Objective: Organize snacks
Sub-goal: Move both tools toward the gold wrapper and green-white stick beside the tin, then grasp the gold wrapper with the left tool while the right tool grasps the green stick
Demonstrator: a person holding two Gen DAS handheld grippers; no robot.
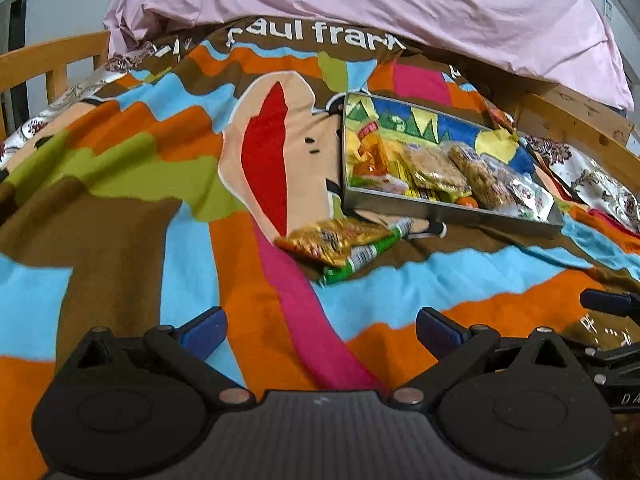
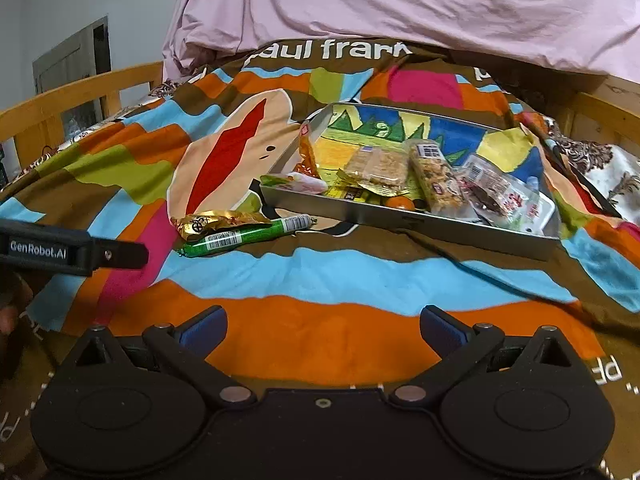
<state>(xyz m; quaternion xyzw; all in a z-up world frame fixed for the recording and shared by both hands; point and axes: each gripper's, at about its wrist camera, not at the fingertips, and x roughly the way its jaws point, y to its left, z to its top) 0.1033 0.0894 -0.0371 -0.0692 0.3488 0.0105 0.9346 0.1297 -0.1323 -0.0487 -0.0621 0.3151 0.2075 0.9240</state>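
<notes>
A metal tray [image 1: 448, 210] [image 2: 400, 220] with a colourful drawing inside lies on the bedspread and holds several wrapped snacks, such as grain bars [image 2: 436, 180] and an orange packet [image 1: 368, 152]. In front of the tray's left corner lie a gold-wrapped snack [image 1: 332, 238] [image 2: 216, 222] and a green stick snack [image 1: 364, 256] [image 2: 248, 236], touching each other. My left gripper [image 1: 320, 330] is open and empty, low over the bedspread, short of these two snacks. My right gripper [image 2: 322, 328] is open and empty, short of the tray.
A colourful patterned bedspread [image 1: 160, 220] covers the bed. A pink quilt [image 1: 360, 0] is heaped at the back. Wooden bed rails [image 1: 52, 56] [image 2: 600, 112] run along both sides. The left gripper's body [image 2: 72, 248] shows at the right wrist view's left edge.
</notes>
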